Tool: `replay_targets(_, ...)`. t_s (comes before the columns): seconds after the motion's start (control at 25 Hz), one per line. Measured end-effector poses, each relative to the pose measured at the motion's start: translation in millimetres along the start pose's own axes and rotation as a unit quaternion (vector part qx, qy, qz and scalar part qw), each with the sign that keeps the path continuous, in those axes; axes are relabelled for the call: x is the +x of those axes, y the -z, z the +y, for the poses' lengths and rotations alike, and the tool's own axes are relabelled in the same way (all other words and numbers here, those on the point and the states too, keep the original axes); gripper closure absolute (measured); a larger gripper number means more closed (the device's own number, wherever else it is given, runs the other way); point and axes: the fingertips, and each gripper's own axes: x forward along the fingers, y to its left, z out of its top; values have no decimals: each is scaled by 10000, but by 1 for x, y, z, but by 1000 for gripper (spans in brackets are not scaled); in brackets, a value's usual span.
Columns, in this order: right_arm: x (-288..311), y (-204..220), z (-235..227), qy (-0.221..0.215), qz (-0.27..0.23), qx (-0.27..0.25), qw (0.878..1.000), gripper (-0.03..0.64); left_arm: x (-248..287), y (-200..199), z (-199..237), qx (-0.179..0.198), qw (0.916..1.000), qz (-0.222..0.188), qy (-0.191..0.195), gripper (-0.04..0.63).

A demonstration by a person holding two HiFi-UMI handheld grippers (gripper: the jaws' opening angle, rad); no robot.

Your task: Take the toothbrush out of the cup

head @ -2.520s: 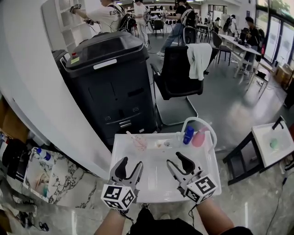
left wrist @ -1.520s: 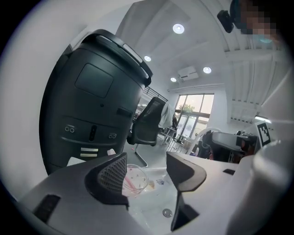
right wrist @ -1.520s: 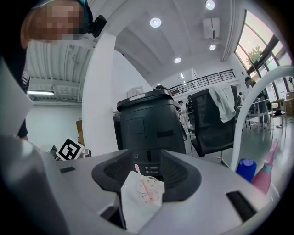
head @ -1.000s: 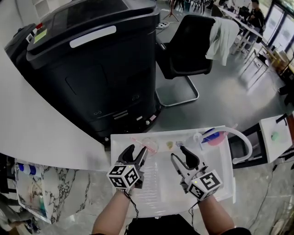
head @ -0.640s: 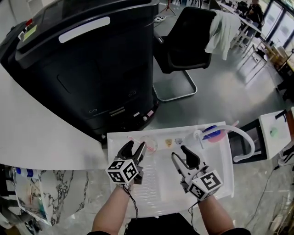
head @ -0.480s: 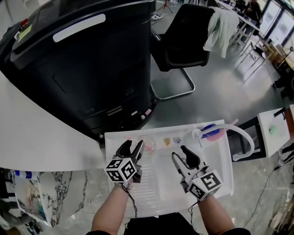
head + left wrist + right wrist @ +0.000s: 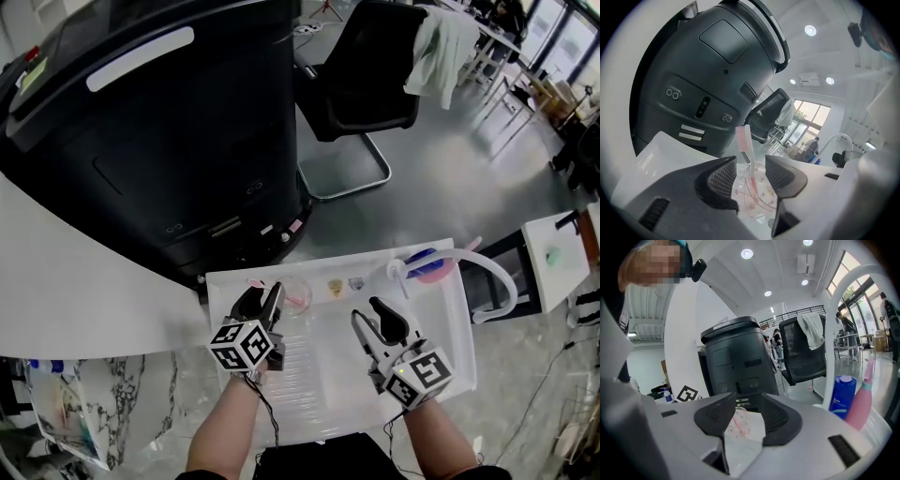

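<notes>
A clear cup (image 7: 296, 296) with pink dots stands at the back left of a white sink basin (image 7: 319, 403). A pink toothbrush (image 7: 744, 143) stands in the cup (image 7: 757, 194), head up. My left gripper (image 7: 751, 165) reaches the cup from the near side (image 7: 262, 293). Its jaws stand on either side of the toothbrush and are closing, with a gap still on both sides of the handle. My right gripper (image 7: 368, 313) hovers over the middle of the basin, open, nothing between its jaws (image 7: 745, 414); the cup (image 7: 737, 423) shows beyond them.
A blue bottle (image 7: 843, 394) and a pink bottle (image 7: 862, 401) stand at the basin's back right by a white arched faucet (image 7: 473, 264). A big black machine (image 7: 159, 122) and an office chair (image 7: 361, 66) stand behind the basin.
My left gripper has moved forward to the cup and its jaws have narrowed around the toothbrush. The right gripper has hardly shifted.
</notes>
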Motion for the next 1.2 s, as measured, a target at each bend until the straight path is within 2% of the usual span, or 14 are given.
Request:
replay_targets(0.48,-4,-2,-8,118,-27,53,9999,451,0,-3,1,47,10000,-29,-51,544)
replay_targets(1.0,-16,-13,-7,54,-167,16,9998,460,-13,-24,-15,278,9990,-345,-12,558)
replay_targets(1.2,-25,-22,-3,-22,-273,-6,9996,463,-29,-40,-33,528,9971,-543,29,560)
